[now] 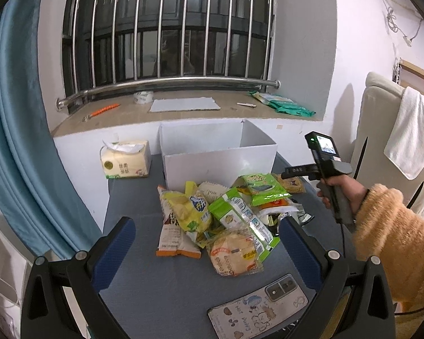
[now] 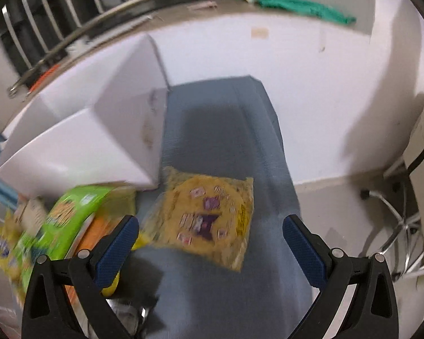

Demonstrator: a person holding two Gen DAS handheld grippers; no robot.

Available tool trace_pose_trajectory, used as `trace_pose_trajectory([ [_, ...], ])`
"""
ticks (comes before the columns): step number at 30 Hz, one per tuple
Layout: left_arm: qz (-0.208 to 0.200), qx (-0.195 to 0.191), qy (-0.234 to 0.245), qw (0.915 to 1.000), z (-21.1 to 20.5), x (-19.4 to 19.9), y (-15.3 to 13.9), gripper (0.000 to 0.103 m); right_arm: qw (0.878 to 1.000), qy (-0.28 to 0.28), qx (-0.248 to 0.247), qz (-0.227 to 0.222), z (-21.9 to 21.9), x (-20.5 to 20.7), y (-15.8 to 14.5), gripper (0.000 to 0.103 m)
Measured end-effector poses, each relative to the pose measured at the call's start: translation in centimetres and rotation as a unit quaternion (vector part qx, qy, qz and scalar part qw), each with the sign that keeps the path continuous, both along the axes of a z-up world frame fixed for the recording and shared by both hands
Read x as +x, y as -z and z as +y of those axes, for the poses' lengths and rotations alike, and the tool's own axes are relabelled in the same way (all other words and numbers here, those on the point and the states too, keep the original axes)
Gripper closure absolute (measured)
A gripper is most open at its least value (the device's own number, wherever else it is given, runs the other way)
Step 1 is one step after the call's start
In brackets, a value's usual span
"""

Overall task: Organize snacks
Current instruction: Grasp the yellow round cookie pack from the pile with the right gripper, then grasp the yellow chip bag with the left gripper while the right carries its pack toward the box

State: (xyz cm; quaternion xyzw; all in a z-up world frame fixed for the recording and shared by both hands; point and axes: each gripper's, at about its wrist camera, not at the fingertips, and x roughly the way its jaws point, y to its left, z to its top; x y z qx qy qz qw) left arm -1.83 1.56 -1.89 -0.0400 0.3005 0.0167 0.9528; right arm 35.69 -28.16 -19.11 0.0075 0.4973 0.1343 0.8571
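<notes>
A heap of snack packets (image 1: 229,214) lies on the grey table (image 1: 155,288) in front of a white open box (image 1: 217,152). On top are a yellow chip bag (image 1: 192,212), a green packet (image 1: 264,189) and a round bun in clear wrap (image 1: 234,254). My left gripper (image 1: 207,250) is open above the heap's near side, holding nothing. In the right wrist view, blurred, my right gripper (image 2: 210,243) is open over a yellow-orange snack bag (image 2: 209,217) lying beside the box (image 2: 104,130). That right gripper's body (image 1: 322,161) shows in a hand at the right.
A phone (image 1: 263,305) in a patterned case lies near the table's front edge. A tissue pack (image 1: 125,159) stands left of the box. A blue curtain (image 1: 19,141) hangs at the left. The windowsill (image 1: 183,107) carries green packets and small items. A chair base (image 2: 398,226) stands on the floor at the right.
</notes>
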Motion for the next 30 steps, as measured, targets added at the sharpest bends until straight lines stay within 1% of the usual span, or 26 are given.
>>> trace_pose_trajectory([
  [3, 0.006, -0.002, -0.002, 1.0000, 0.3, 0.1, 0.5, 0.000, 1.000, 0.014, -0.005, 0.016, 0.9, 1.1, 1.0, 0.000],
  [6, 0.014, -0.002, -0.005, 0.9999, 0.5, 0.3, 0.9, 0.000, 0.999, 0.015, -0.036, 0.038, 2.2, 1.9, 2.3, 0.000],
  [8, 0.019, -0.005, -0.007, 0.9998, 0.7, 0.5, 1.3, 0.000, 0.998, 0.011, -0.054, 0.029, 2.9, 1.7, 2.6, 0.000],
  [10, 0.024, -0.008, -0.008, 0.9996, 0.8, 0.7, 1.7, 0.000, 0.997, 0.002, -0.071, 0.022, 3.5, 1.4, 2.7, 0.007],
  [11, 0.027, -0.009, -0.009, 0.9995, 0.9, 0.9, 1.9, 0.000, 0.997, -0.001, -0.072, 0.014, 3.4, 1.2, 2.4, 0.020],
  [13, 0.032, -0.011, -0.010, 0.9994, 1.1, 1.2, 2.3, 0.000, 0.998, -0.002, -0.068, 0.010, 3.3, 1.0, 1.7, 0.055],
  [14, 0.035, -0.013, -0.011, 0.9992, 1.2, 1.3, 2.5, 0.000, 0.998, -0.005, -0.064, 0.012, 3.1, 0.9, 1.6, 0.084],
  [16, 0.040, -0.017, -0.011, 0.9990, 1.3, 1.7, 3.0, 0.000, 0.999, -0.021, -0.046, 0.020, 2.9, 0.5, 1.4, 0.085],
  [18, 0.043, -0.021, -0.009, 0.9988, 1.5, 2.1, 3.5, 0.000, 0.999, -0.031, -0.039, 0.014, 2.7, -0.1, 1.1, 0.085],
  [19, 0.045, -0.022, -0.010, 0.9987, 1.7, 2.3, 3.7, 0.000, 0.999, -0.031, -0.027, 0.012, 2.4, -0.3, 0.9, 0.085],
  [22, 0.059, -0.031, -0.015, 0.9977, 2.5, 3.6, 4.9, 0.000, 0.999, -0.033, 0.029, 0.000, 0.7, -1.6, -0.3, 0.085],
  [23, 0.061, -0.034, -0.015, 0.9974, 2.7, 4.1, 5.1, 0.000, 0.999, -0.035, 0.039, -0.004, 0.3, -2.1, -0.7, 0.085],
  [27, 0.075, -0.046, -0.006, 0.9961, 3.7, 6.8, 6.7, 0.000, 0.993, -0.060, 0.094, -0.039, -1.4, -6.0, -3.9, 0.085],
  [30, 0.093, -0.039, 0.009, 0.9949, 3.8, 9.4, 8.1, 0.000, 0.986, -0.079, 0.133, -0.057, -2.6, -9.5, -5.9, 0.085],
])
